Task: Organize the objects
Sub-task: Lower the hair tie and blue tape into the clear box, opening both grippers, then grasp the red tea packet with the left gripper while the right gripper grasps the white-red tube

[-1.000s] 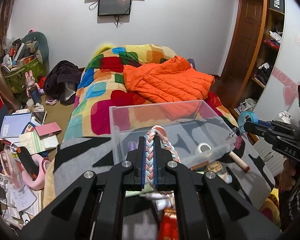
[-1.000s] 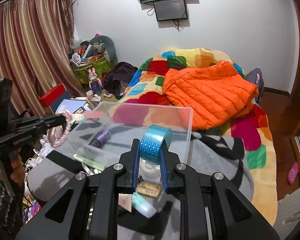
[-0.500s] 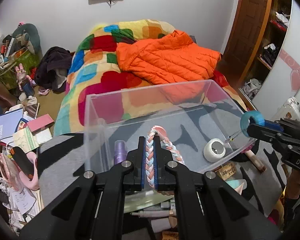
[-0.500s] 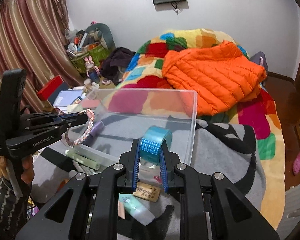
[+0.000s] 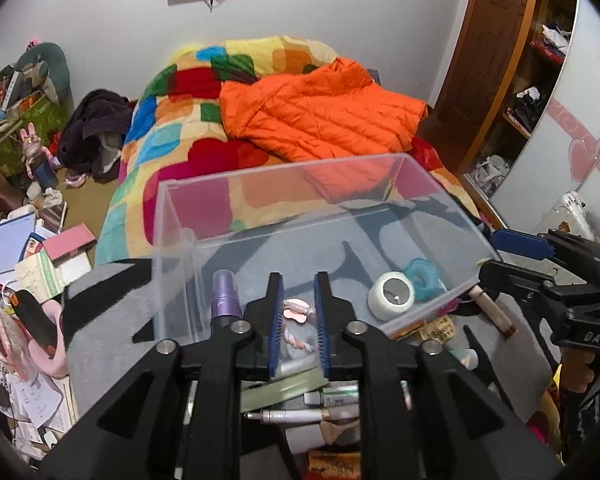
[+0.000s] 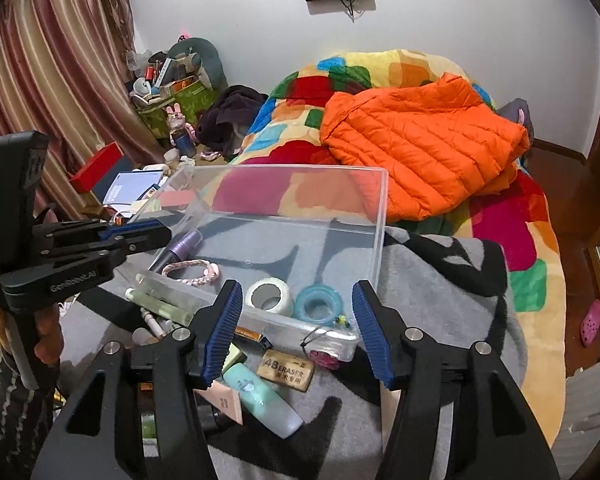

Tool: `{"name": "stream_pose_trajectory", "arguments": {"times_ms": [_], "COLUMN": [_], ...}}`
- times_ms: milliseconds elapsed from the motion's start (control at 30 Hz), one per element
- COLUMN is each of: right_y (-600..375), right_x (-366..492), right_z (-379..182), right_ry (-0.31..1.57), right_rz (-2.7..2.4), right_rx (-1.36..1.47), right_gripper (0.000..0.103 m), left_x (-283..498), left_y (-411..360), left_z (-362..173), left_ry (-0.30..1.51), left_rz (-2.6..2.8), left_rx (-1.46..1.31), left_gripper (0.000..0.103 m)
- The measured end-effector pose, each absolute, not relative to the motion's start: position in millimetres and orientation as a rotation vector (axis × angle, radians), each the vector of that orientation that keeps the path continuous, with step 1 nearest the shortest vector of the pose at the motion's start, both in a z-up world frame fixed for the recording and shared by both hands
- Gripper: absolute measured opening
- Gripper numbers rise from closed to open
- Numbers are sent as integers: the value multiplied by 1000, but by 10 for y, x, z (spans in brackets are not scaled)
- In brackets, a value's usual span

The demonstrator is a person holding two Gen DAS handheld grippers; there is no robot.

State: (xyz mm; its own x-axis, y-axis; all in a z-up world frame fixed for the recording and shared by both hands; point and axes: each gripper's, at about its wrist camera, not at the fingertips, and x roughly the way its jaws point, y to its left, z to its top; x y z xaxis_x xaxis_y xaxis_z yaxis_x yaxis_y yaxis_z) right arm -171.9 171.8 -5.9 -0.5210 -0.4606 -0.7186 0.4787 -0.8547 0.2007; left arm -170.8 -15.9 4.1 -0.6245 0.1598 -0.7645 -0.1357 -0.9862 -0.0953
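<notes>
Braided bracelet [image 6: 194, 271] and blue tape roll [image 6: 319, 304] are seen lying in the clear box [image 6: 380, 216] on the grey blanket [image 6: 440, 280], beside a white tape roll [image 6: 270, 295]. Both the left gripper [image 5: 299, 280] and right gripper [image 6: 296, 308] are being opened, nothing pressed between them. Behind, an orange jacket [image 6: 420, 140] is spread.

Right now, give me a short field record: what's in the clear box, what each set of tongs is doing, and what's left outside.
container: clear plastic box on grey blanket
inside box: purple spray bottle, pink-and-white braided bracelet, white tape roll, teal tape roll
left tongs: opening, bracelet lies in the box below them, not gripped
right tongs: opening, nothing gripped, teal roll lies in the box beyond them
still outside: brown eraser labelled 4B, mint green tube, pale green stick
</notes>
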Motion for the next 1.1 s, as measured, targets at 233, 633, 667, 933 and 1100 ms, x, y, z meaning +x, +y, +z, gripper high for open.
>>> {"name": "stream_pose_trajectory", "arguments": {"times_ms": [233,633,667,933,1100], "right_y": [1857,2195,2234,2426,2415], "right_x": [-1557,-1351,-1361,-1325,-1372], "right_z": [32,-152,-213,-612,-789], "right_ry": [45,112,106,100,121], "right_rz": [-2399,-2489,-2491,-2500,-2489], "right_rx": [1064,1105,1130,1260,1307], "right_gripper": [59,73,73,73,57], "left_x": [-1361,-733,-700,-450,-375], "left_y": [-177,-258,-266,-222,-177], "left_z": [325,228,174,-287,-446], "left_ry": [-9,37,34,35,3], "left_rz": [2773,2846,2836,2719,2657], "left_rx": [-1132,-1138,-1164,-1317,-1368], "left_gripper": [58,91,91,91,91]}}
